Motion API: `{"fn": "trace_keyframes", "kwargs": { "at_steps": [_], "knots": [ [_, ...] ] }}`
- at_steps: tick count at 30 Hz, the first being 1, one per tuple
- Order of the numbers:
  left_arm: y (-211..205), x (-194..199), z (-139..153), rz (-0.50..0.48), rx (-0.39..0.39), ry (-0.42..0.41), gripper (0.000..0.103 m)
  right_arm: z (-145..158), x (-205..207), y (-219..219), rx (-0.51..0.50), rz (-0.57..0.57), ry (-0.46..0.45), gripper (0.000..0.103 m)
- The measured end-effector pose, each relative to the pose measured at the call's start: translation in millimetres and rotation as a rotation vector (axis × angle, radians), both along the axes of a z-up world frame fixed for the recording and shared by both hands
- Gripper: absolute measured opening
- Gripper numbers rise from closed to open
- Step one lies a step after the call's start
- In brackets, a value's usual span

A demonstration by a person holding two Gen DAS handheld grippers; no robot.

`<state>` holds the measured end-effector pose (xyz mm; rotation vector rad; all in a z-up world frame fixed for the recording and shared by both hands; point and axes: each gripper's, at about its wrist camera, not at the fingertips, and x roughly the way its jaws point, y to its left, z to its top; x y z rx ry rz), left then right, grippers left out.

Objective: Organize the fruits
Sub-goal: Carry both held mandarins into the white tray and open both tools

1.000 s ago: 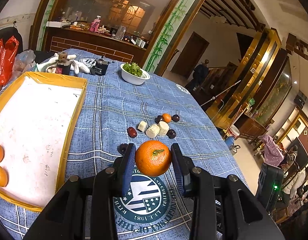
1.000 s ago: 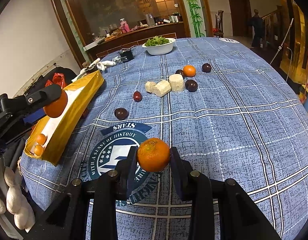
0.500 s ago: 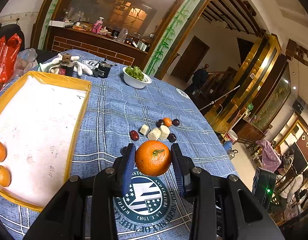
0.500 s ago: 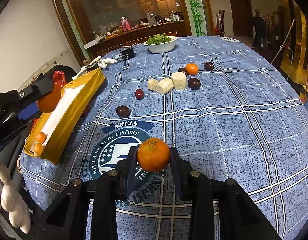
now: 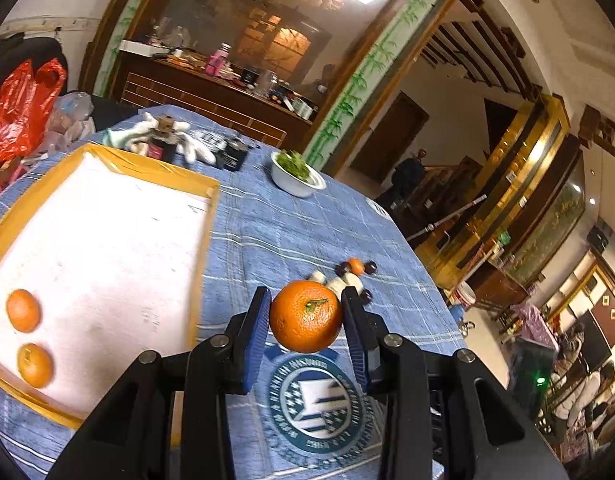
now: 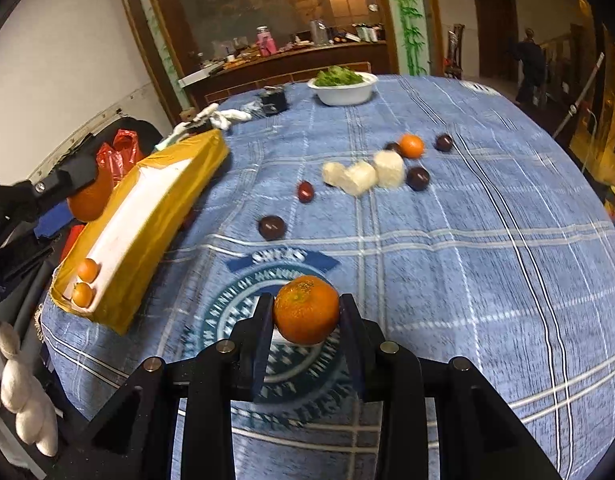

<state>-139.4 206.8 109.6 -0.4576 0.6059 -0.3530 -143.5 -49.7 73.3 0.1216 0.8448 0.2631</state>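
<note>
Left gripper (image 5: pixel 306 316): I clenched a tangerine (image 5: pixel 306 316) between my pads, aloft beside the tray's near right corner.
Right gripper (image 6: pixel 306 310): I gripped a second orange (image 6: pixel 306 309), lifted over the tablecloth's round emblem (image 6: pixel 243 300).
Tray (image 5: pixel 209 216): two small oranges (image 5: pixel 23 311) lay by its near left edge; the rest of the floor was bare.
Done: by my judgement little; two fruits sat in the tray, two more were in my grasp.
Left: mid-table, one small orange (image 6: pixel 411 146), dark plums (image 6: pixel 272 227) and pale chunks (image 6: pixel 363 176) remained.
Hard to tell: blur smeared that far cluster; what the pale chunks were, I could not tell.
</note>
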Motion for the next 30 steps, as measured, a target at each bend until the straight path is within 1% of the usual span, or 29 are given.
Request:
{"fn": "trace_keyframes", "kwargs": {
  "at_steps": [3, 8, 13, 18, 20, 23, 26, 30],
  "knots": [
    [23.8, 5.2, -3.7, 0.05, -0.003, 0.002, 0.035, 11.8, 5.9, 20.1, -0.016, 0.045, -0.018, 0.035],
    [70.8, 14.4, -14.2, 0.154, -0.018, 0.024, 0.035, 30.2, 18.8, 71.4, -0.033, 0.16, -0.048, 0.036],
    [115.6, 25.3, -25.6, 0.241, -0.04, 0.051, 0.035, 40.2, 29.7, 130.4, -0.036, 0.286, -0.062, 0.036],
    [155.7, 34.2, -30.0, 0.329, -0.041, 0.073, 0.035, 43.7, 42.2, 181.7, -0.021, 0.404, -0.057, 0.036],
    [165.1, 37.8, -31.3, 0.345, -0.028, 0.082, 0.035, 43.9, 47.9, 199.4, -0.021, 0.442, -0.063, 0.036],
    [173.4, 43.8, -37.6, 0.363, -0.004, 0.106, 0.035, 38.0, 55.4, 217.9, -0.021, 0.483, -0.05, 0.036],
    [176.5, 55.0, -48.6, 0.35, -0.007, 0.153, 0.035, 26.6, 62.4, 232.3, -0.034, 0.504, -0.03, 0.036],
    [172.5, 62.4, -58.3, 0.324, 0.014, 0.176, 0.035, 8.6, 68.0, 241.1, -0.058, 0.501, 0.0, 0.036]
  ]
}}
